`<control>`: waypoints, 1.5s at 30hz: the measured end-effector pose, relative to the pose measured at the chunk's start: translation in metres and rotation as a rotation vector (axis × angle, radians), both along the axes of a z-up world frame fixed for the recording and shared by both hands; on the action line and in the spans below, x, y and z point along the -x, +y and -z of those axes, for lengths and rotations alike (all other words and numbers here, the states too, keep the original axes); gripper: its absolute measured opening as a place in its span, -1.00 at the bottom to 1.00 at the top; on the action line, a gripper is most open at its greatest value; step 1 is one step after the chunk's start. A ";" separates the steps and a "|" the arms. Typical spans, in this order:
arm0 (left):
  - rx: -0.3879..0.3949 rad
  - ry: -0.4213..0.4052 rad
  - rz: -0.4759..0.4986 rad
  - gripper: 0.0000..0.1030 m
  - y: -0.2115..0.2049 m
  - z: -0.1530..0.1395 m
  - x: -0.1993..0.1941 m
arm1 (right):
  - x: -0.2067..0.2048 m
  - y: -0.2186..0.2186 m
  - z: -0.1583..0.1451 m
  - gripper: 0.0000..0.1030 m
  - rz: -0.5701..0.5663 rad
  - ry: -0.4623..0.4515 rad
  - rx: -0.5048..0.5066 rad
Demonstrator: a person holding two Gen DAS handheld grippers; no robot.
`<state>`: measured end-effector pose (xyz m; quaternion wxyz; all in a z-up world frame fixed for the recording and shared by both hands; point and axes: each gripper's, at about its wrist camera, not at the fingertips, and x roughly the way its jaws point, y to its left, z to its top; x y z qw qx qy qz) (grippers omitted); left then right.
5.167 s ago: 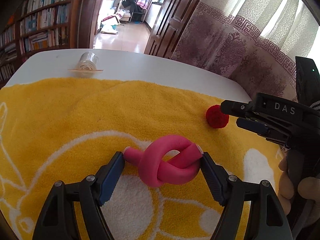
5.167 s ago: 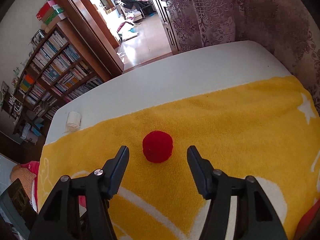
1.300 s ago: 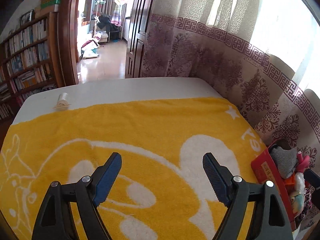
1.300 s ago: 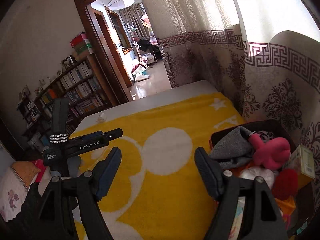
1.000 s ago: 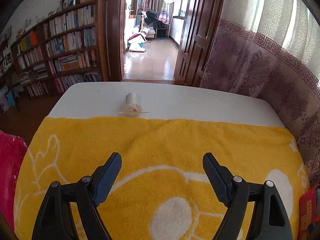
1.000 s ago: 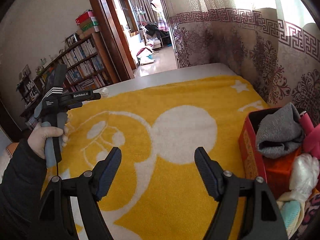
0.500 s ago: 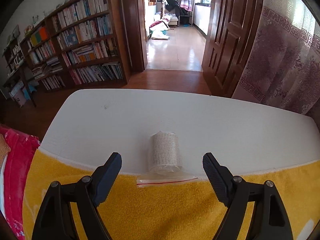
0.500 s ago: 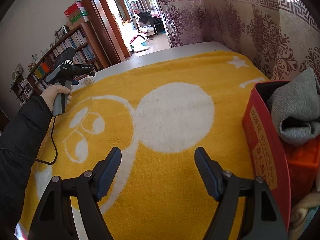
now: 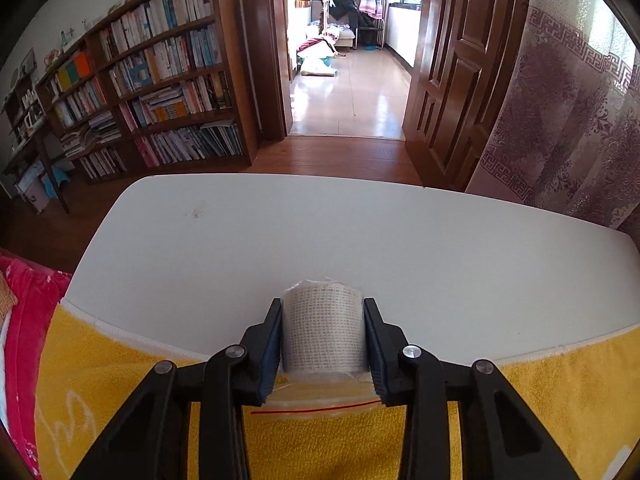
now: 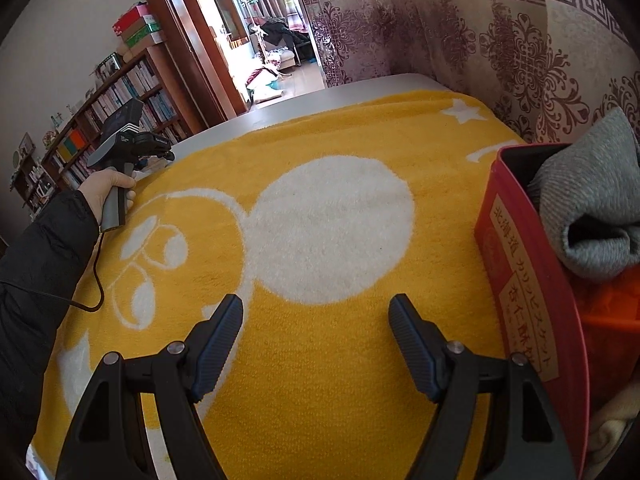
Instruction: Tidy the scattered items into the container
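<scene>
A white gauze roll [image 9: 323,330] in a clear zip bag lies at the far edge of the yellow towel [image 9: 120,400] on the white table [image 9: 320,224]. My left gripper [image 9: 323,326] is shut on the roll, one pad on each side. In the right wrist view the left gripper [image 10: 160,151] shows at the far left of the towel. My right gripper [image 10: 316,340] is open and empty above the towel [image 10: 320,208]. The red box [image 10: 520,280] stands at its right, with a grey sock [image 10: 592,208] and other items inside.
A bookshelf [image 9: 152,80] and an open doorway [image 9: 348,52] lie beyond the table. Patterned curtains [image 10: 480,40] hang by the table's far and right sides. A red cloth [image 9: 24,320] sits off the table's left edge.
My left gripper moved forward onto the gauze roll and closed on it. My right gripper lowered and drew back slightly beside the red box, staying open.
</scene>
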<state>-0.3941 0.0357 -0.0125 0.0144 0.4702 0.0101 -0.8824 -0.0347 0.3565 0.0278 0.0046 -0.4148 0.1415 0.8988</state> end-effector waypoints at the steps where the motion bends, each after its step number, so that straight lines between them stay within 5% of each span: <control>1: -0.002 0.012 0.010 -0.24 0.002 -0.004 -0.006 | -0.001 0.000 -0.001 0.52 0.002 0.005 0.000; 12: -0.026 0.158 0.150 -0.24 0.046 -0.066 -0.109 | -0.009 0.002 -0.014 0.53 0.024 0.071 -0.004; 20: -0.108 0.161 0.319 -0.24 0.091 -0.089 -0.201 | -0.029 0.009 -0.037 0.53 0.057 0.170 0.012; 28: -0.147 0.147 0.586 -0.24 0.168 -0.111 -0.294 | -0.109 0.041 -0.095 0.53 0.106 0.334 0.046; 33: -0.203 0.162 0.761 -0.24 0.226 -0.130 -0.351 | -0.171 0.090 -0.124 0.53 0.263 0.414 -0.008; 38: -0.257 0.149 0.880 -0.24 0.272 -0.143 -0.388 | -0.219 0.132 -0.128 0.53 0.416 0.432 -0.017; 45: -0.308 0.119 1.016 -0.24 0.323 -0.149 -0.427 | -0.250 0.149 -0.121 0.53 0.482 0.431 -0.013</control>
